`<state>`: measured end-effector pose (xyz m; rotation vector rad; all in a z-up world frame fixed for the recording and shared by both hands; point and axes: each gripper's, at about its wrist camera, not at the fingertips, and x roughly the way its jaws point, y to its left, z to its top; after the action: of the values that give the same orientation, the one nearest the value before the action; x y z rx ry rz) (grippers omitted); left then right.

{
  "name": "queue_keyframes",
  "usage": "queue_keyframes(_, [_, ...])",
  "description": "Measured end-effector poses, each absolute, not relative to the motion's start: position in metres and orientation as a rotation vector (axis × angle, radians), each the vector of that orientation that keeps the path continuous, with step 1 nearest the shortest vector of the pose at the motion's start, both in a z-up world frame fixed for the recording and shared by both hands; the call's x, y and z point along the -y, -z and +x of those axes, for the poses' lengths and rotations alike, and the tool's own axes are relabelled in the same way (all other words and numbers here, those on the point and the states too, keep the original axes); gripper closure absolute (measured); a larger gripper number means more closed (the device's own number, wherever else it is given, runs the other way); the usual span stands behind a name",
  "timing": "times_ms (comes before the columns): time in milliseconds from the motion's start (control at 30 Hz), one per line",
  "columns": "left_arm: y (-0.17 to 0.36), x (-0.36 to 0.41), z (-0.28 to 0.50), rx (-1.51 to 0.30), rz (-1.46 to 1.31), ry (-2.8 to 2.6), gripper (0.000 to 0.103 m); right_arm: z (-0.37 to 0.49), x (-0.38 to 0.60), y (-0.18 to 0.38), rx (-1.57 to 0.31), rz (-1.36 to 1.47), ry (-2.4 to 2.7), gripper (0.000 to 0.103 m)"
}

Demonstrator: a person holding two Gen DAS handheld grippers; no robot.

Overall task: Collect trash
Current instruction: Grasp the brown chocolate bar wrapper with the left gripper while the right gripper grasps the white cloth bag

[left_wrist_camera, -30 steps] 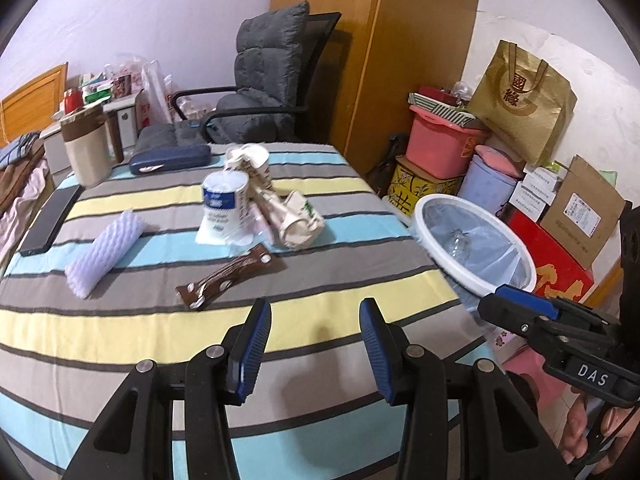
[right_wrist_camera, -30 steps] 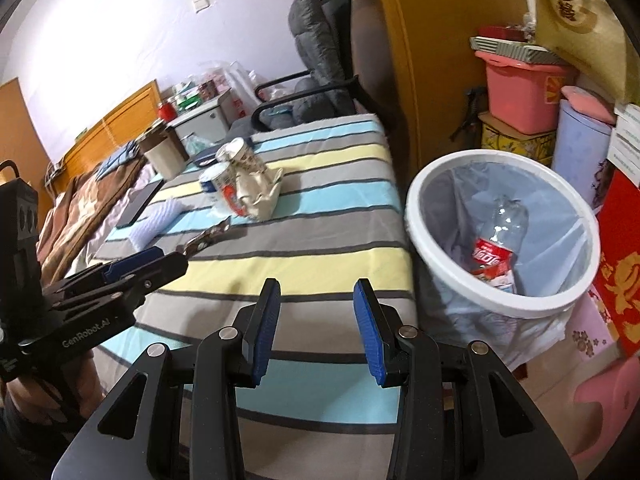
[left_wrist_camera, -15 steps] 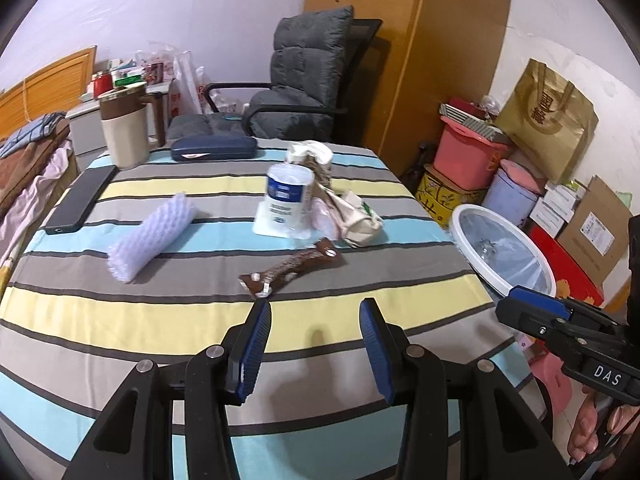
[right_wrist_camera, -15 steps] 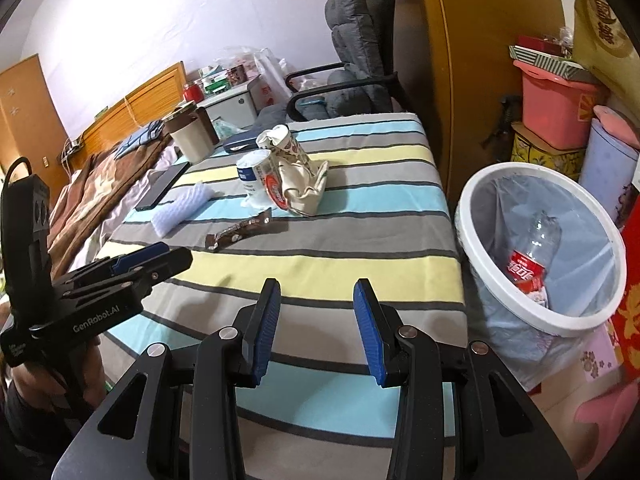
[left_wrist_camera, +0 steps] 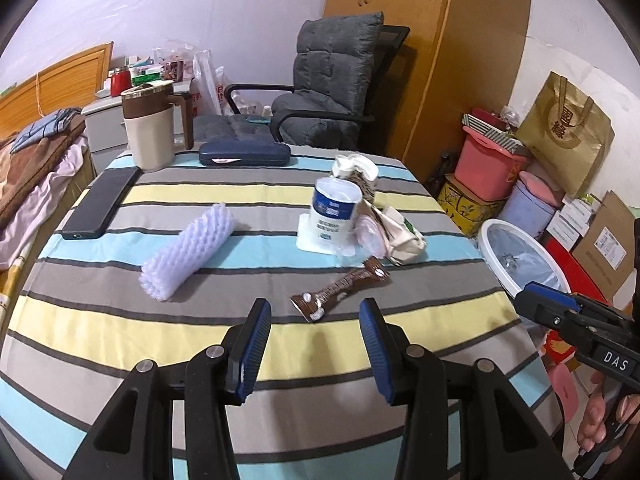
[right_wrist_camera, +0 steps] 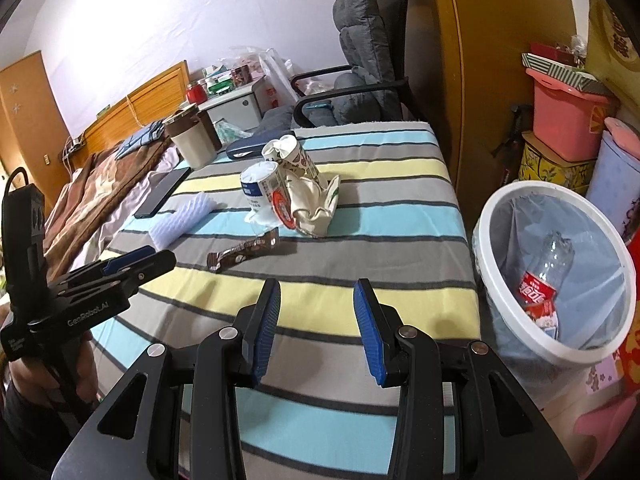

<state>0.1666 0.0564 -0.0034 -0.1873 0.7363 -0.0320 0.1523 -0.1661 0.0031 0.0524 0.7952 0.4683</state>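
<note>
Blue-padded jaws of the left gripper [left_wrist_camera: 315,320] and right gripper [right_wrist_camera: 317,302] stand parted and empty above a striped tablecloth [left_wrist_camera: 120,320]. Just beyond lies a brown wrapper [left_wrist_camera: 340,294], then a foam sleeve [left_wrist_camera: 188,250] and crumpled cups [right_wrist_camera: 296,184]. Beside the table, a white bin [right_wrist_camera: 496,216] holds a plastic bottle [right_wrist_camera: 548,268].

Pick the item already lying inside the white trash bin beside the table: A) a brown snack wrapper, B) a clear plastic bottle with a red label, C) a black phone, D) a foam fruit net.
B: the right wrist view shows a clear plastic bottle with a red label lying inside the lined white trash bin.
</note>
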Motion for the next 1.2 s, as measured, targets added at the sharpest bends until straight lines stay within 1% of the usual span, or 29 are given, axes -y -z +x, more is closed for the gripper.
queue_keyframes(433, [0.021, -0.053, 0.206, -0.781, -0.156, 0.097, 0.057, 0.179, 0.164, 0.001, -0.817, 0.077, -0.463, 0.062])
queue_keyframes(800, [0.049, -0.031, 0.235, -0.887, -0.056, 0.15, 0.058, 0.196, 0.165, 0.009, -0.846, 0.083, -0.461, 0.062])
queue_keyframes(833, [0.051, -0.031, 0.234, -0.89, -0.06, 0.152, 0.063, 0.198, 0.165, 0.01, -0.848, 0.084, -0.463, 0.062])
queue_keyframes(867, [0.052, -0.031, 0.233, -0.889, -0.061, 0.15, 0.067, 0.2, 0.164, 0.01, -0.85, 0.088, -0.466, 0.062])
queue_keyframes(900, [0.052, -0.031, 0.231, -0.887, -0.062, 0.144, 0.076, 0.202, 0.164, 0.011, -0.853, 0.093, -0.468, 0.062])
queue_keyframes(1200, [0.049, -0.045, 0.214, -0.87, -0.164, 0.13, 0.078, 0.228, 0.16, 0.018, -0.874, 0.171, -0.478, 0.062])
